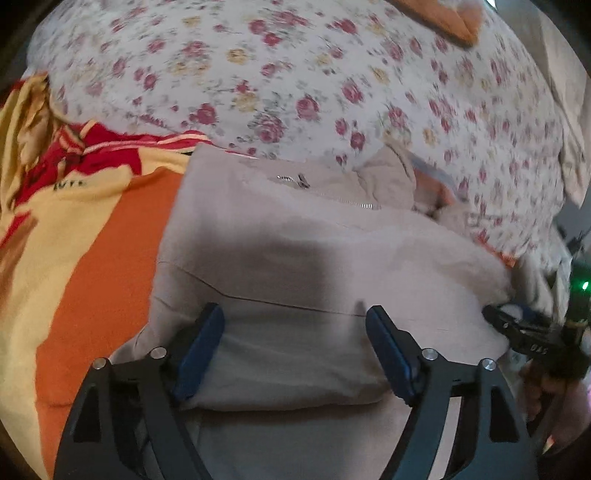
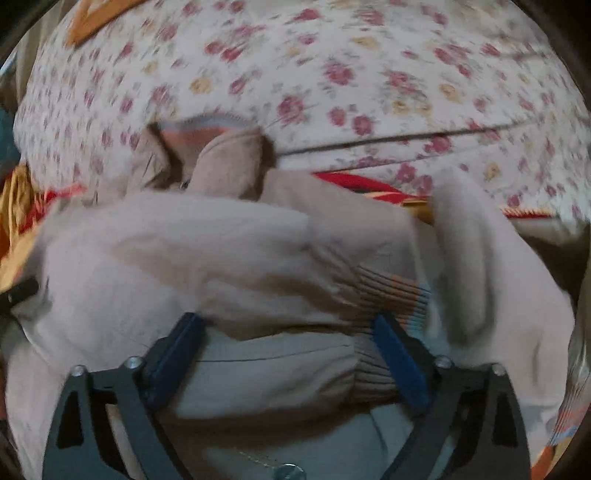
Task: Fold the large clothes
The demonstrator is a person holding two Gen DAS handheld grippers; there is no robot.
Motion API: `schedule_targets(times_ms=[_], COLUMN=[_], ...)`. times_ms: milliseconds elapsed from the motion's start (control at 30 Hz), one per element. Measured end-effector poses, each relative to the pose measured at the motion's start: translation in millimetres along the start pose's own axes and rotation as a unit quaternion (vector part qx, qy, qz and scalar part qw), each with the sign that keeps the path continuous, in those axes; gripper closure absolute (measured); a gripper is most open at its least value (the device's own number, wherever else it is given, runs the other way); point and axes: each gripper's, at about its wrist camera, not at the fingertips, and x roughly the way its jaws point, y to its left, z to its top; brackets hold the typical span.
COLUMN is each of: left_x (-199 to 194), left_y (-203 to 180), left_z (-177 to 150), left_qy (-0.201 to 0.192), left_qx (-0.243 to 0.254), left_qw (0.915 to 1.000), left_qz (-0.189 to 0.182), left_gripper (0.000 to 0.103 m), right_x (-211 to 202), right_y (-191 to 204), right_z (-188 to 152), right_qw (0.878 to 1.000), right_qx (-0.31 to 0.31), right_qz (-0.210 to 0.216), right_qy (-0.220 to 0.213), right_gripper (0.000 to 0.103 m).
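Note:
A beige zip-up jacket (image 1: 295,236) lies on the bed, partly folded, its zipper (image 1: 295,181) and collar toward the far side. My left gripper (image 1: 295,347) is open, its blue-padded jaws wide apart just above the jacket's near folded edge. My right gripper (image 2: 291,350) is also open, jaws wide over the jacket (image 2: 184,251), with a ribbed striped cuff (image 2: 391,295) of a sleeve by its right finger. The right gripper also shows at the right edge of the left wrist view (image 1: 532,332). Neither gripper holds cloth.
A floral bedsheet (image 1: 295,74) covers the bed beyond the jacket. An orange, yellow and red blanket (image 1: 92,221) lies left of the jacket. An orange cloth (image 1: 450,18) sits at the far side. The blanket's red edge (image 2: 362,182) shows behind the jacket.

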Motion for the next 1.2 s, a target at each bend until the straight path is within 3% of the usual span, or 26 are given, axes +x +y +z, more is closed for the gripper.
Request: schedule_targets(times_ms=[67,133,200,267,333,367,400,433,467,567,733,933,1200], left_x=[-4,-15,-29,-35,-24,-10,1,5,2,1,-1,-1,2], left_y=[-1,-3,-11,-19,-19,-16,-14,-14,-17,-21,-26,-26,-31], left_z=[0,1,4,5,5,3,1,1,3,3,1,0,0], left_qy=[-0.008,-0.028,-0.06,-0.084,-0.062,-0.028,0.001,0.011,0.004,0.008,0.011,0.012,0.017], left_qx=[0.001,-0.001,0.017,0.036,0.035,0.026,0.019,0.022,0.03,0.04,0.042,0.038,0.055], left_qw=[0.9999,0.9995,0.9975,0.995,0.9968,0.9989,0.9994,0.9992,0.9989,0.9981,0.9975,0.9979,0.9965], left_qz=[0.006,0.017,0.033,0.039,0.035,0.028,0.028,0.033,0.037,0.047,0.056,0.051,0.06], left_gripper=[0.034,0.042,0.042,0.042,0.041,0.041,0.042,0.041,0.041,0.041,0.04,0.04,0.036], right_x=[-2,-17,-40,-47,-21,-10,-11,-23,-35,-100,-169,-161,-139], right_y=[2,4,8,19,24,22,19,15,11,-25,-124,-161,-192], right_z=[0,0,3,7,2,-2,-3,-1,1,-11,-56,-99,-108], right_qw=[1.0,0.999,0.998,0.997,0.999,0.998,0.999,0.999,0.999,0.996,0.977,0.963,0.966], right_qx=[-0.005,0.004,-0.002,-0.026,-0.047,-0.049,-0.04,-0.027,-0.019,-0.002,-0.039,-0.155,-0.107], right_qz=[-0.003,-0.034,-0.037,-0.011,-0.017,-0.025,-0.02,-0.021,-0.021,-0.039,-0.175,-0.208,-0.231], right_qy=[0.003,-0.014,-0.06,-0.078,-0.019,0.008,0.003,-0.012,-0.023,-0.082,-0.112,-0.069,-0.047], right_gripper=[0.006,0.021,0.021,0.01,0.005,0.005,0.006,0.013,0.018,0.017,0.014,0.015,0.021])
